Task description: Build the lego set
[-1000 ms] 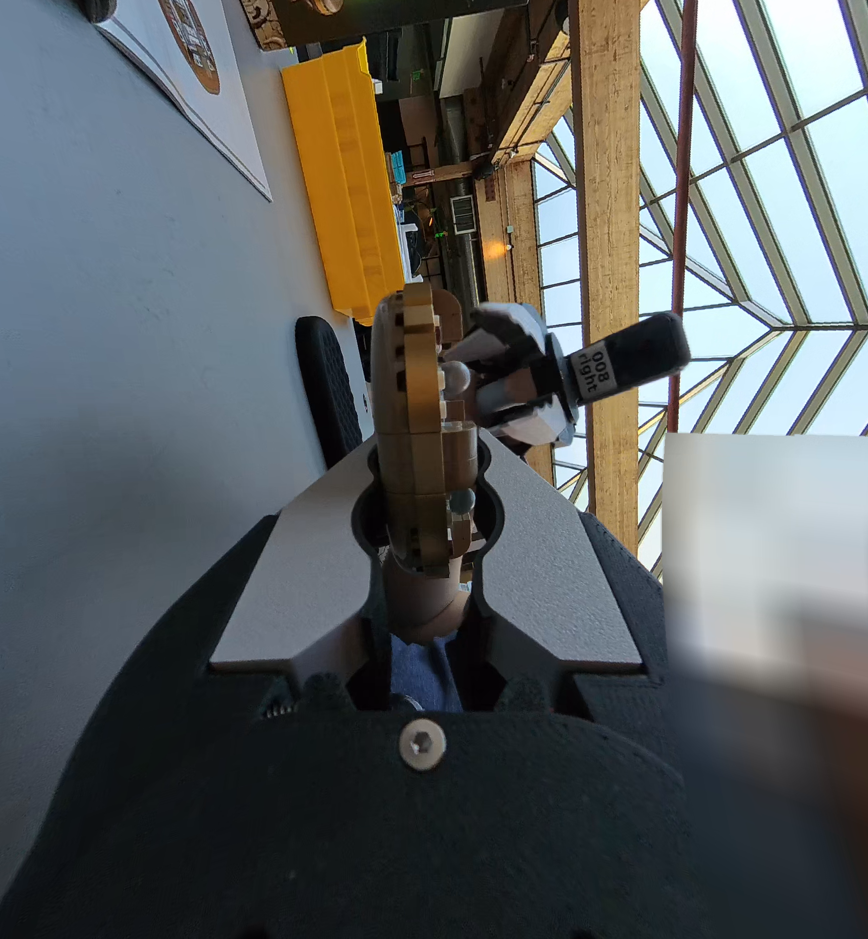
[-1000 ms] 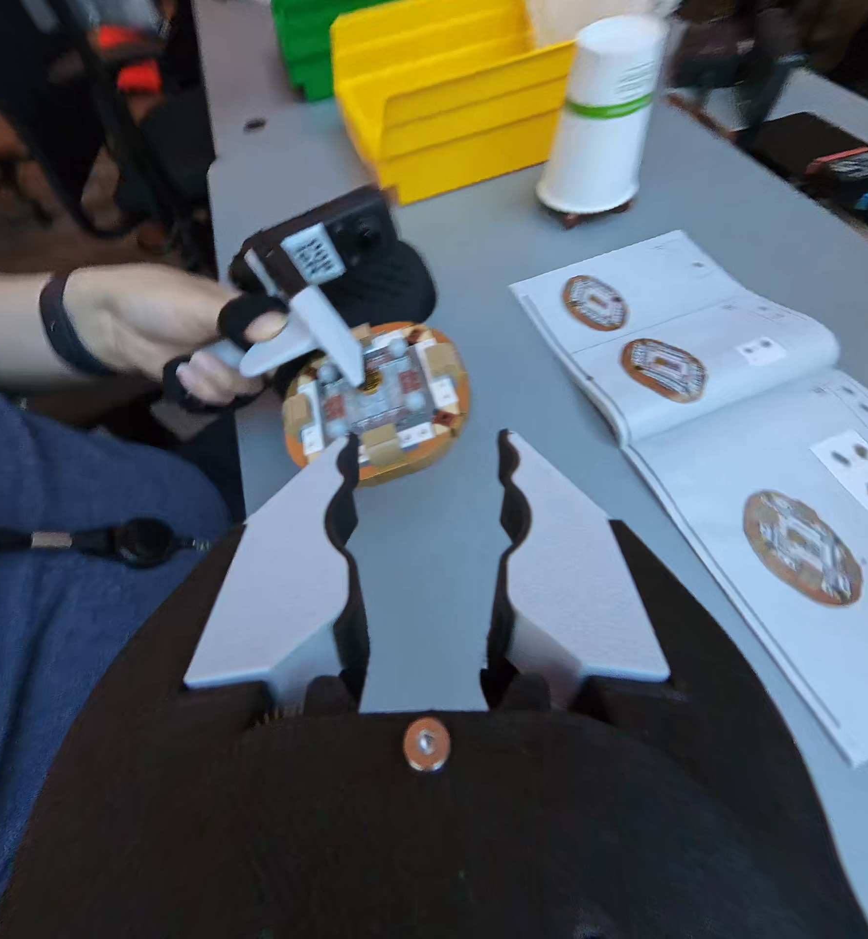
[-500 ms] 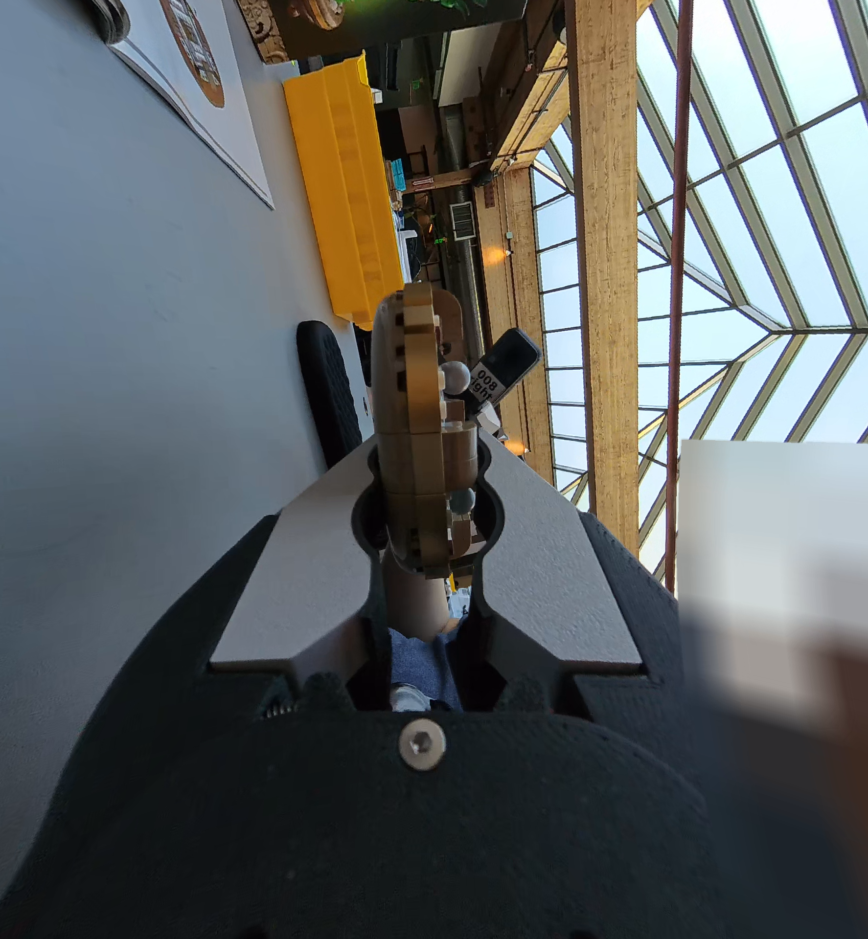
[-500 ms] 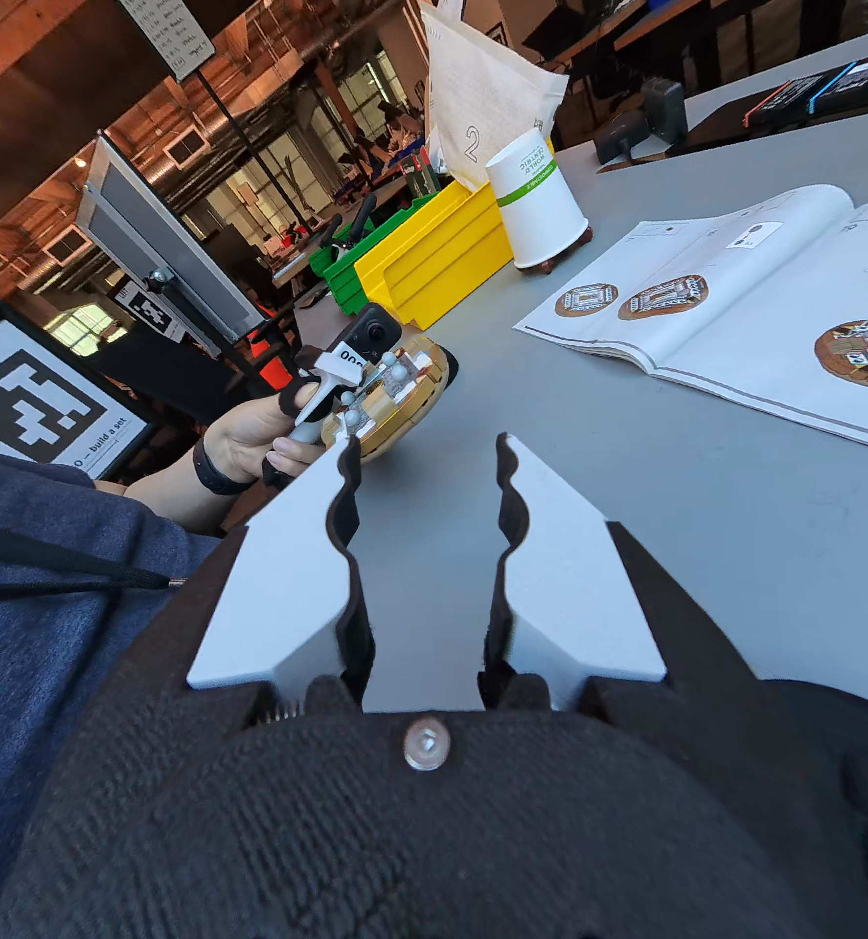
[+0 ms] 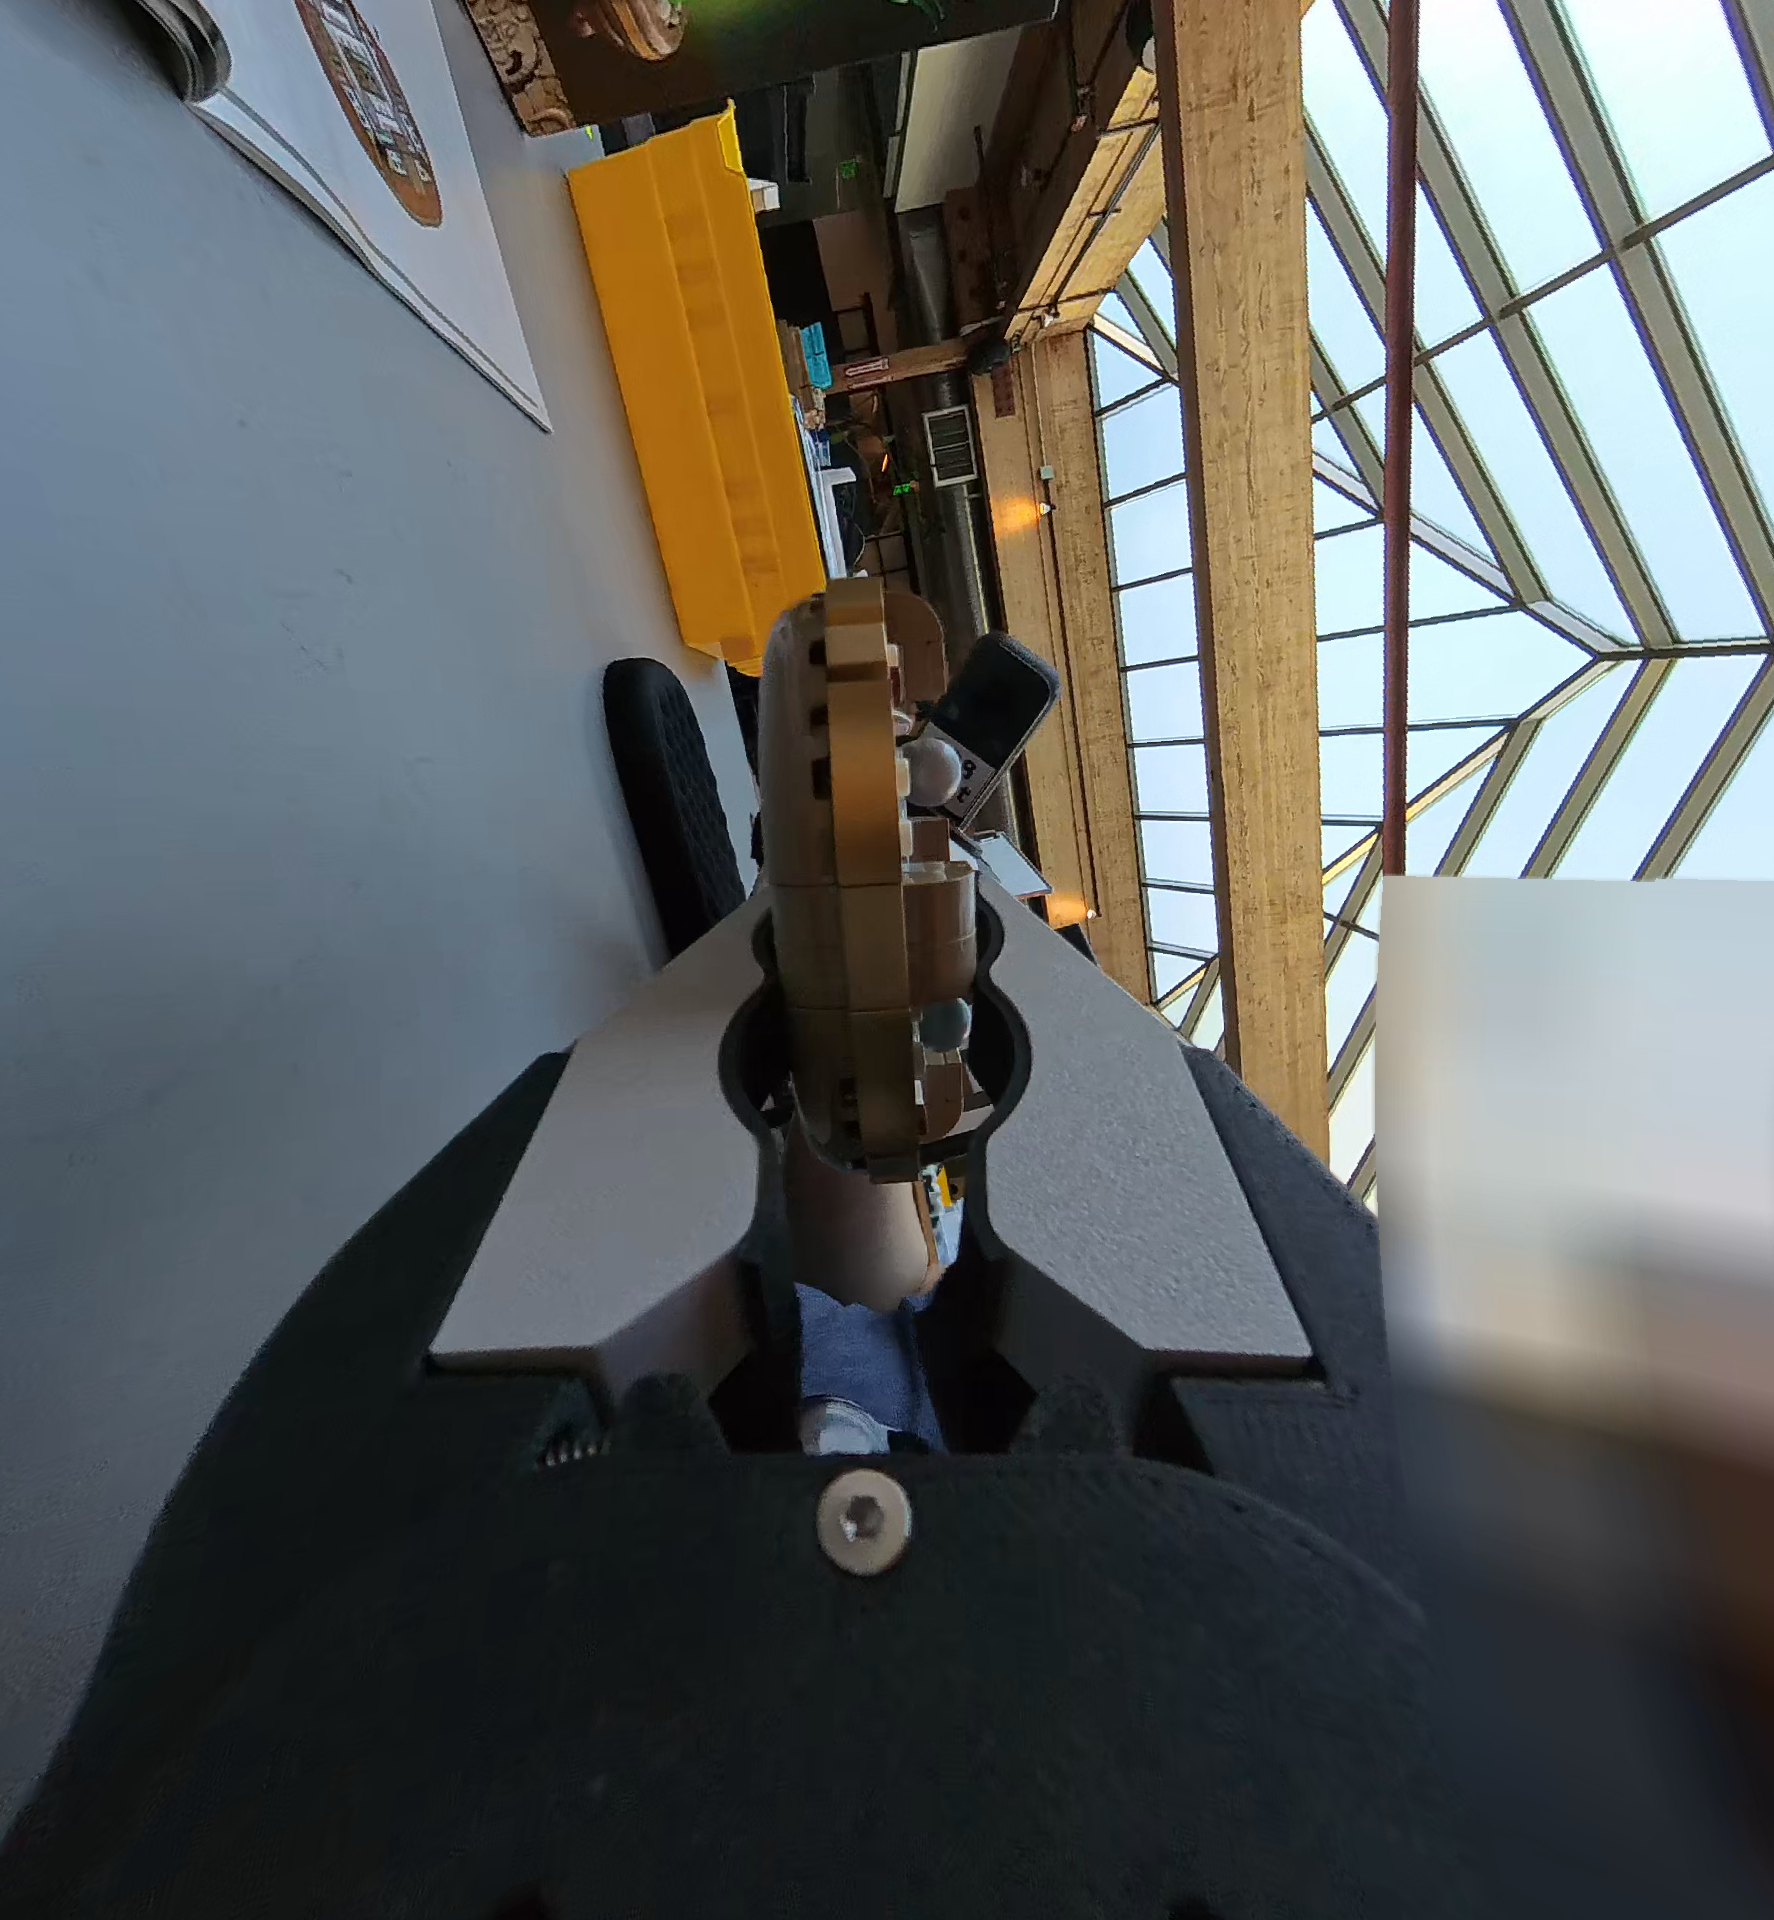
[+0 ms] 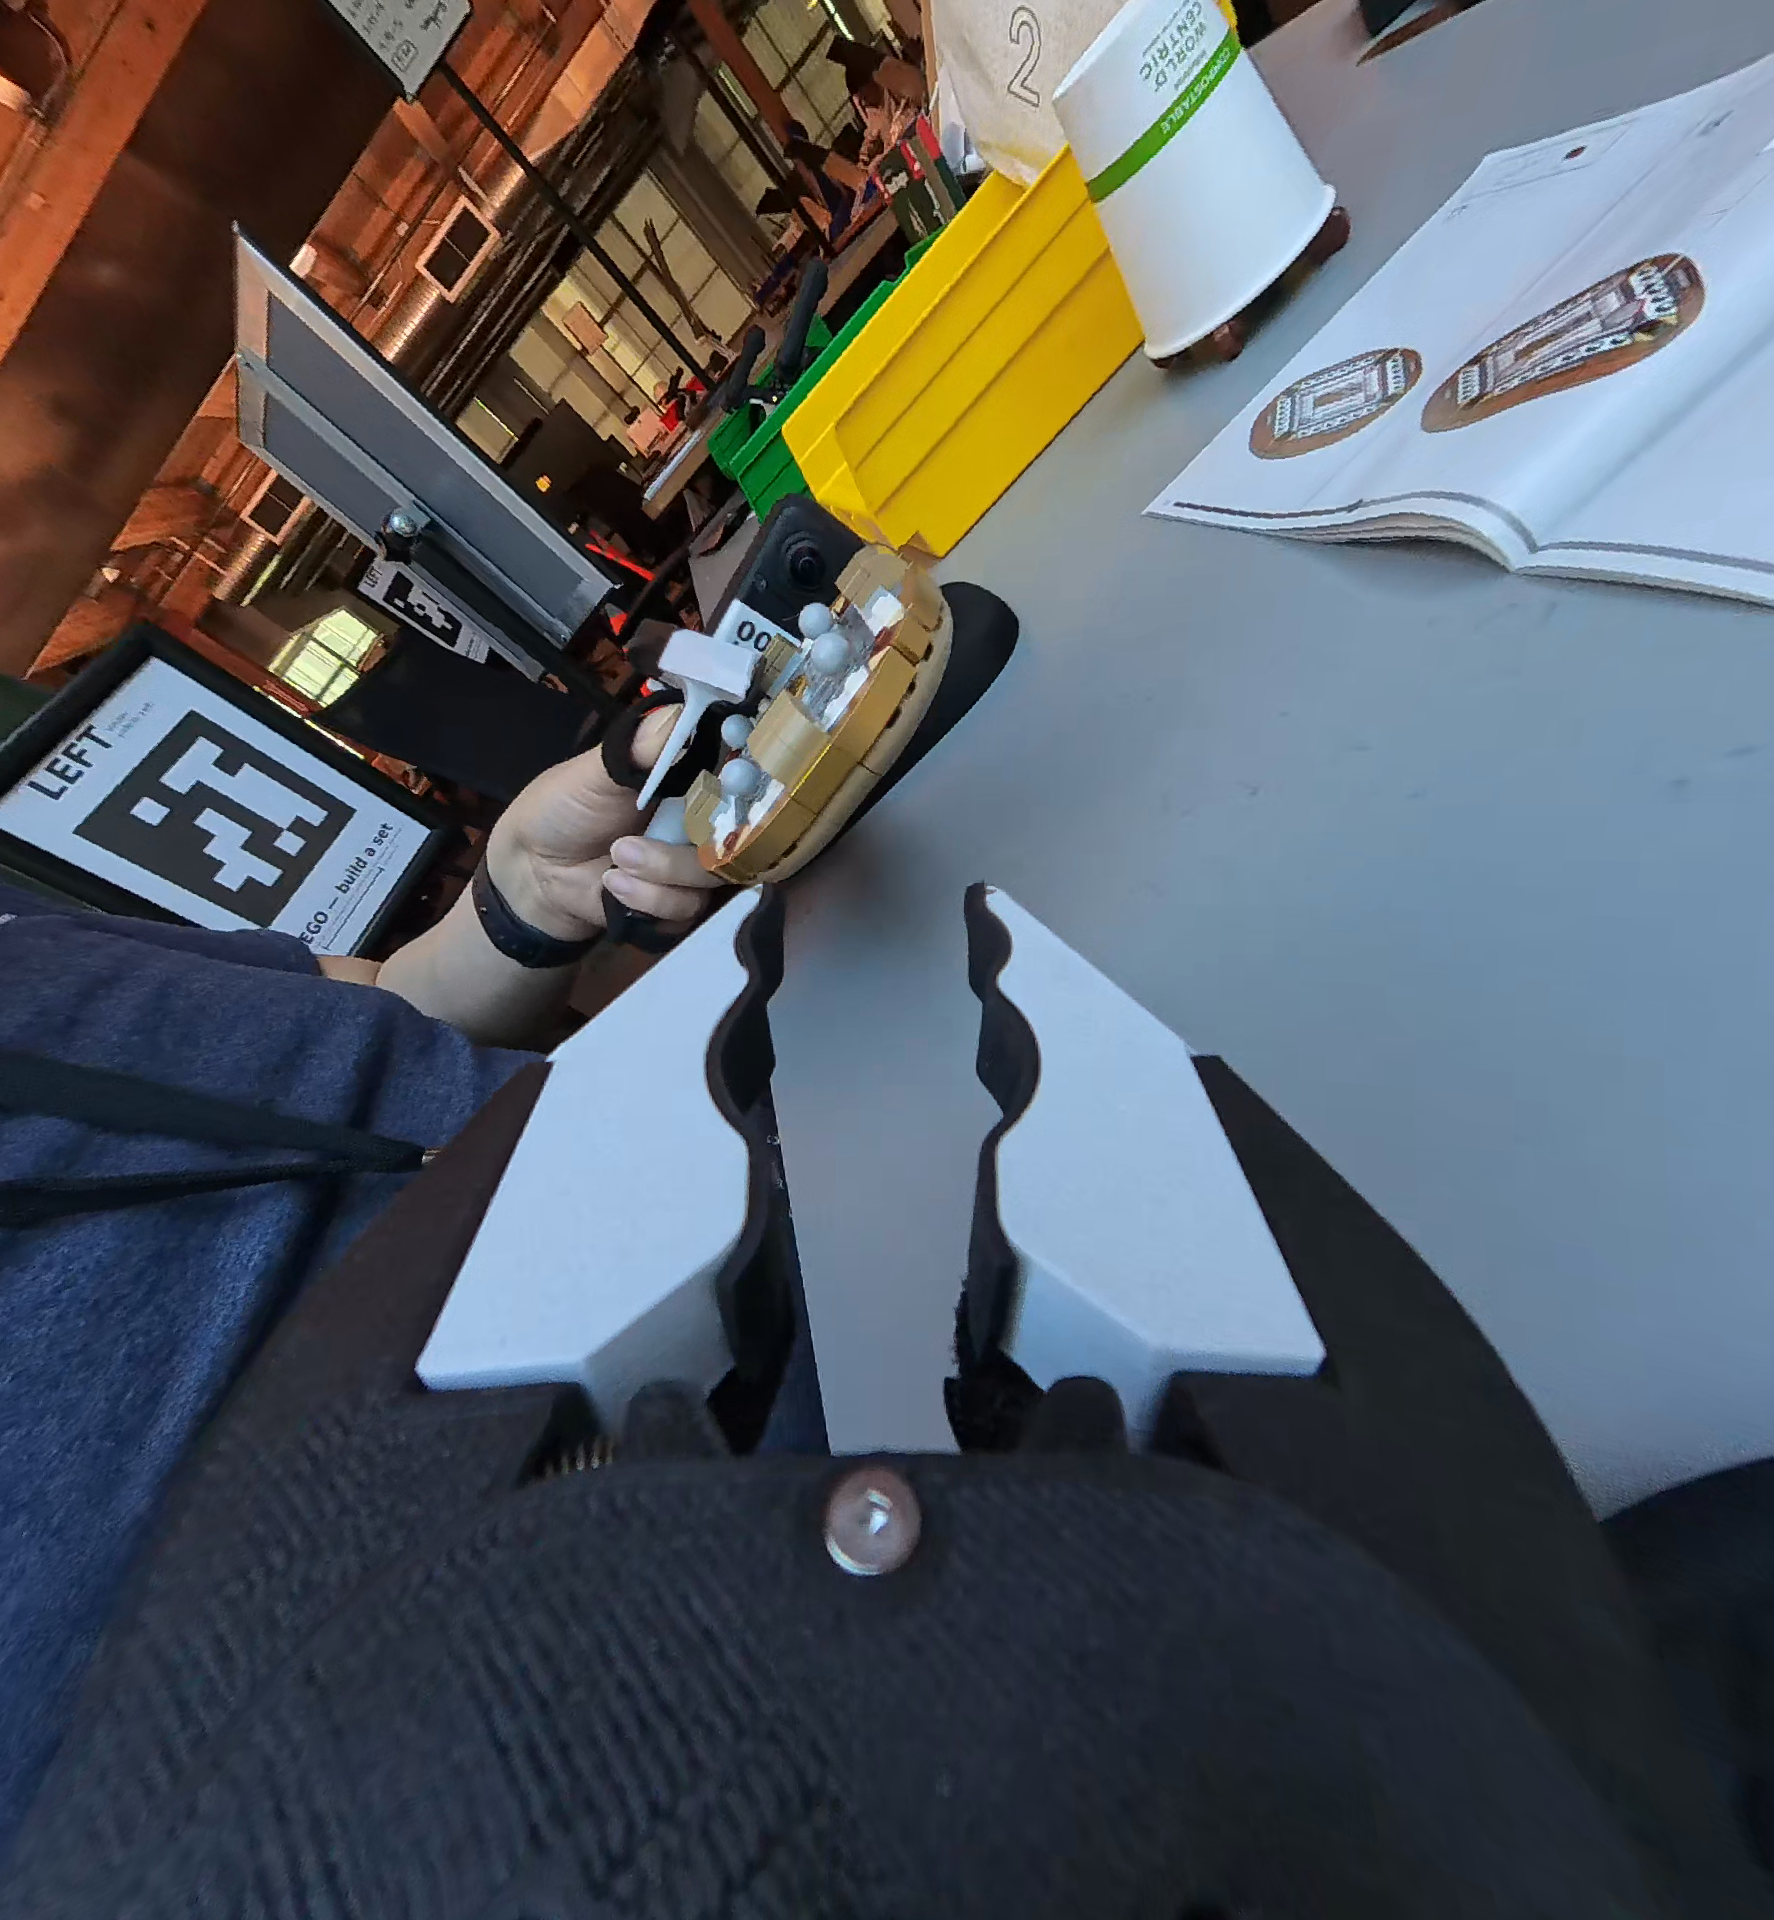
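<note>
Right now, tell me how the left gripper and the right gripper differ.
The left gripper is shut on the round tan lego model; the right gripper is open and holds nothing. The left gripper holds its model raised off the grey table, tilted; the right gripper points across that table. Both have pale fingers with wavy black pads.

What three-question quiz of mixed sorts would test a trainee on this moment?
1. True or false: the left claw is shut on the round tan-and-gold lego disc.
2. The right claw is: A open and empty; B shut on a brick.
3. Fill in: the open white instruction booklet lies on the ___ table.

Key: 1 true; 2 A; 3 grey.
</note>
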A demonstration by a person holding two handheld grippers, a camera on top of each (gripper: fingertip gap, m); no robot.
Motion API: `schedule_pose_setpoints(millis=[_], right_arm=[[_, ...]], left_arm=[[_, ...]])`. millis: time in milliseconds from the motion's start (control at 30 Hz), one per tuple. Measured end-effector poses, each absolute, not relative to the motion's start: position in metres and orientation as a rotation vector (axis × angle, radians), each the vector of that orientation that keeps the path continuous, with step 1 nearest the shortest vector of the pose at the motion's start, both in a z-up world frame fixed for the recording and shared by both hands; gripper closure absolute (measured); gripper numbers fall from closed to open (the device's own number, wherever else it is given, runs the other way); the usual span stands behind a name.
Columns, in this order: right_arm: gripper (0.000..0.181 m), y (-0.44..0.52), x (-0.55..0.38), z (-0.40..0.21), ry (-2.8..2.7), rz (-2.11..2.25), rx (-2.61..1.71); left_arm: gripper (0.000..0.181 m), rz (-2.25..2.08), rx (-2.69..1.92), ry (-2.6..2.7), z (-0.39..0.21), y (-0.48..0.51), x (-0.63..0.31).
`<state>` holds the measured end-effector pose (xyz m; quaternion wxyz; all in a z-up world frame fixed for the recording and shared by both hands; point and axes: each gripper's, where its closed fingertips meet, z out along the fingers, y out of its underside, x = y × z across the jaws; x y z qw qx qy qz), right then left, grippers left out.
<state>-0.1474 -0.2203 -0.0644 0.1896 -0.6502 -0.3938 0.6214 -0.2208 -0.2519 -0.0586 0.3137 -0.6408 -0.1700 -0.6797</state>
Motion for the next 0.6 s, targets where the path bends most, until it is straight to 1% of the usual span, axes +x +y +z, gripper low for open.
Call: schedule_pose_setpoints(millis=[600], right_arm=[[0.142,-0.230,-0.160,-0.063,-1.028,1.874,-1.787]], left_arm=[[0.152,-1.810,-1.656,-0.472,-0.058,-0.252,-0.224]])
